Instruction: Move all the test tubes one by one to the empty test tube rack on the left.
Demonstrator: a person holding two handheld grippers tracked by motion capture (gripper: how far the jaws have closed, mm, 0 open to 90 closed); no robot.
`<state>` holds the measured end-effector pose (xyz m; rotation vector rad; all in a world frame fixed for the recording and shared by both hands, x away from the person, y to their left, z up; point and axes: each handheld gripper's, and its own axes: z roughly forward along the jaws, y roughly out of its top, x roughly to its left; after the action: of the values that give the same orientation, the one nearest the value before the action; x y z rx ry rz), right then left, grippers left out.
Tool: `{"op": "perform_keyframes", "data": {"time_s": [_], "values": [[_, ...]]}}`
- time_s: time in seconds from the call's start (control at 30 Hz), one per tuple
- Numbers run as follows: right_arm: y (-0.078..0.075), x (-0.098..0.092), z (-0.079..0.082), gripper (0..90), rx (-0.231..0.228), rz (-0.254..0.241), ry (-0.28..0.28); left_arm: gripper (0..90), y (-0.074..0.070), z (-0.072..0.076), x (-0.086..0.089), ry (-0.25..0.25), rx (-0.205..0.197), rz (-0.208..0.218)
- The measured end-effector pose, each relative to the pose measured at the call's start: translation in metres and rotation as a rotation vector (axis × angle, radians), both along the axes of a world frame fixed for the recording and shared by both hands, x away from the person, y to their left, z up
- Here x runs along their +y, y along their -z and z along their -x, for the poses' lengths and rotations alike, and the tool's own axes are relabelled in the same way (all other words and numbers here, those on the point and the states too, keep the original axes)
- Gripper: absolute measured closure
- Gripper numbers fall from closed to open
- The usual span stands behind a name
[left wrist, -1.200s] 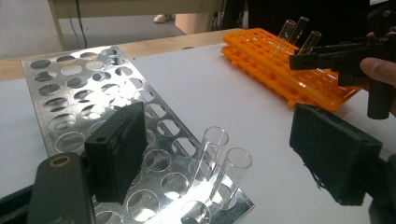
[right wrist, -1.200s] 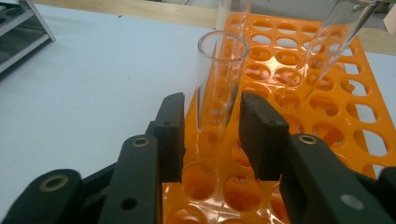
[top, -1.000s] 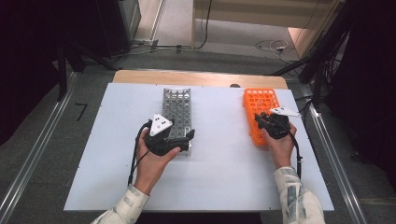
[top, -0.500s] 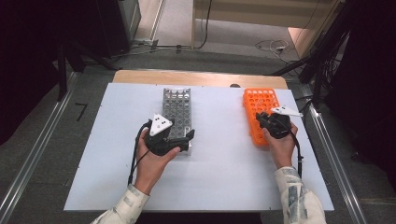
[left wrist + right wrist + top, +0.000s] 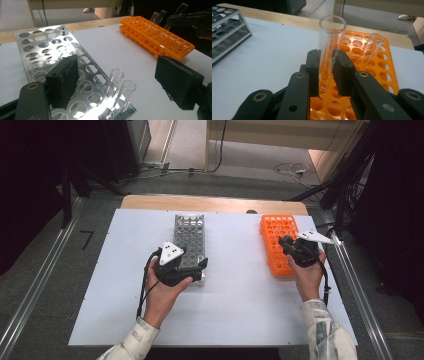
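While the right claw [image 5: 326,72] pinches a glass tube [image 5: 329,42] above the orange rack [image 5: 278,245] at the counter's three o'clock, lift straight up — no tilt — until it clears. Its neighbour tube [image 5: 372,48] stands close. Left claw [image 5: 117,85] waits spread over the metal rack [image 5: 190,237] — keep it still.

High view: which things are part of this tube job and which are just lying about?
In the job:
right tongs, shut on a glass tube
orange rack
metal rack
left tongs, open

Lying about:
floor cables
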<state>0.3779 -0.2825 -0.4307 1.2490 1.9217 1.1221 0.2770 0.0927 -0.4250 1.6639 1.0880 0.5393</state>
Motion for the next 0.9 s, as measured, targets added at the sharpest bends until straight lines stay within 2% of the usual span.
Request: {"op": "perform_keyframes", "data": {"time_s": [0.2,0.37,0.63,0.9], "values": [[-0.009,0.002,0.009,73.2,-0.017,0.009,-0.028,19.8,-0.003,0.0,-0.001,0.002,-0.004,-0.005],[-0.013,0.01,0.018,73.2,-0.026,0.015,-0.068,20.1,-0.007,0.001,-0.004,0.016,-0.012,-0.014],[-0.017,0.036,0.034,73.2,-0.034,0.014,-0.159,20.6,-0.012,0.003,-0.011,0.035,-0.022,-0.019],[-0.01,0.064,0.047,73.2,-0.013,0.02,-0.241,22.2,-0.012,0.004,-0.022,0.065,-0.02,-0.014]]}}
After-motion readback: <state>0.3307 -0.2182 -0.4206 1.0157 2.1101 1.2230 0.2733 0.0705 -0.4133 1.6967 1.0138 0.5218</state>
